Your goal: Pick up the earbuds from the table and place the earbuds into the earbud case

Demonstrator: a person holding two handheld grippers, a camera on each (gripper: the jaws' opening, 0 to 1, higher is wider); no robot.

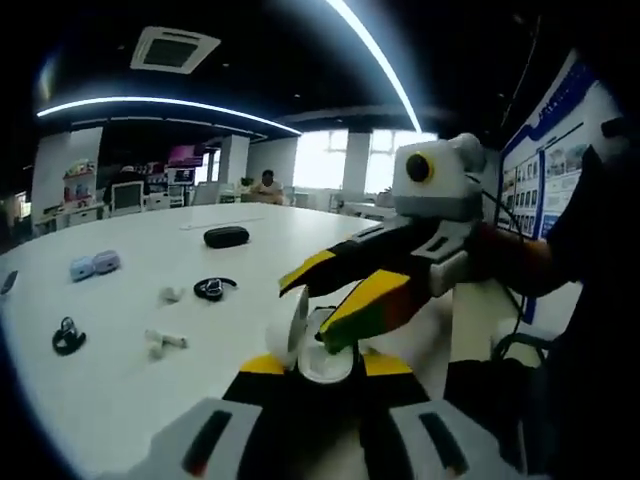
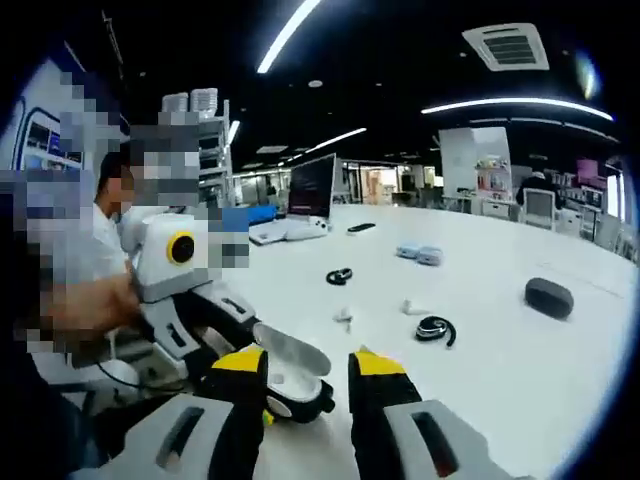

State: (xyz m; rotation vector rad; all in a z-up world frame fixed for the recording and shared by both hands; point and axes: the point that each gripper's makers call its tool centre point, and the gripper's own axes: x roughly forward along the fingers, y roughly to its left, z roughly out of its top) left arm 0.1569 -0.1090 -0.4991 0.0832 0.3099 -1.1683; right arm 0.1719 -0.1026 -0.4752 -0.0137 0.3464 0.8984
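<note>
A: Where's the earbud case?
B: In the left gripper view the white earbud case [image 1: 318, 352] sits at six o'clock, lid up, clamped between the left gripper [image 1: 318, 365]'s yellow-tipped jaws. In the right gripper view the same case [image 2: 290, 378] lies at seven o'clock, lid open, with the left gripper [image 2: 283, 398] closed on its base.

A: And the right gripper?
B: It reaches in from three o'clock of the left gripper view, the right gripper [image 1: 322, 306] with jaws parted a little just above the open case. Whether anything is between its tips I cannot tell. In its own view the right gripper [image 2: 307, 372] shows a gap between the jaws, over the case.

A: The earbuds?
B: Loose white earbuds [image 1: 165, 341] lie on the white table [image 1: 120, 390] at eight o'clock, well apart from the case.

A: Anything else there?
B: A black ear-hook piece [image 1: 213, 288] near nine o'clock, another [image 1: 67, 337] farther left, a black oval case [image 1: 226, 237] at eleven, and a pale blue case [image 1: 94, 265] at ten.
</note>
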